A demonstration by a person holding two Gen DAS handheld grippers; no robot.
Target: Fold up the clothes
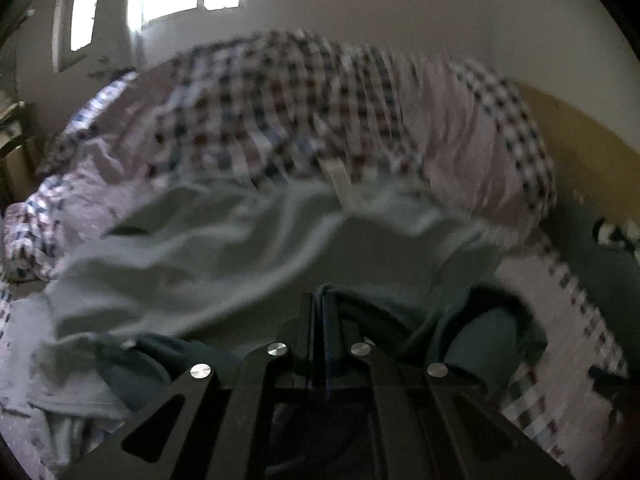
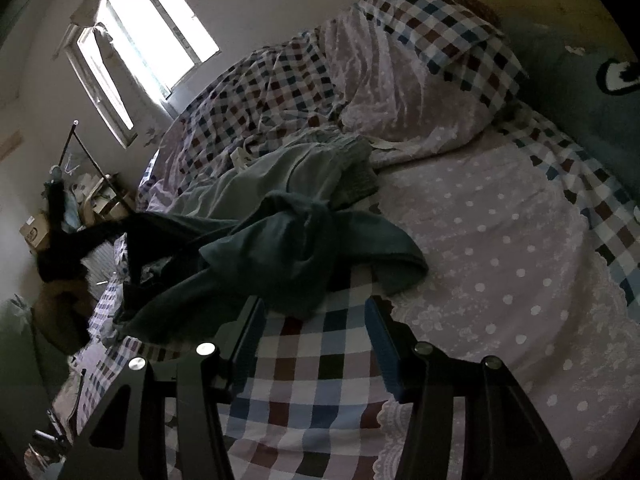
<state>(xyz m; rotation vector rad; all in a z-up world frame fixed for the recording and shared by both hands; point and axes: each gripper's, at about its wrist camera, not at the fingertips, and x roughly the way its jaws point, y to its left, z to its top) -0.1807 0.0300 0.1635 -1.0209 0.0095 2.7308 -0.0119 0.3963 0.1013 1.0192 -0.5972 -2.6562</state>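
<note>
Across the checked bedspread [image 2: 312, 380], beneath the upper-left window [image 2: 148, 40], the left gripper [image 1: 320, 312] pinches the dark garment [image 2: 304, 248]; the right gripper [image 2: 316, 320] gapes, grasping nothing.

A heap of clothes [image 2: 288, 216] is piled on the bed [image 2: 500, 240], left of its middle. Behind the heap a bunched quilt [image 2: 360, 76] is spread. A window [image 2: 140, 40] is set in the wall behind, and clutter [image 2: 80, 200] is stacked left of the bed.
</note>
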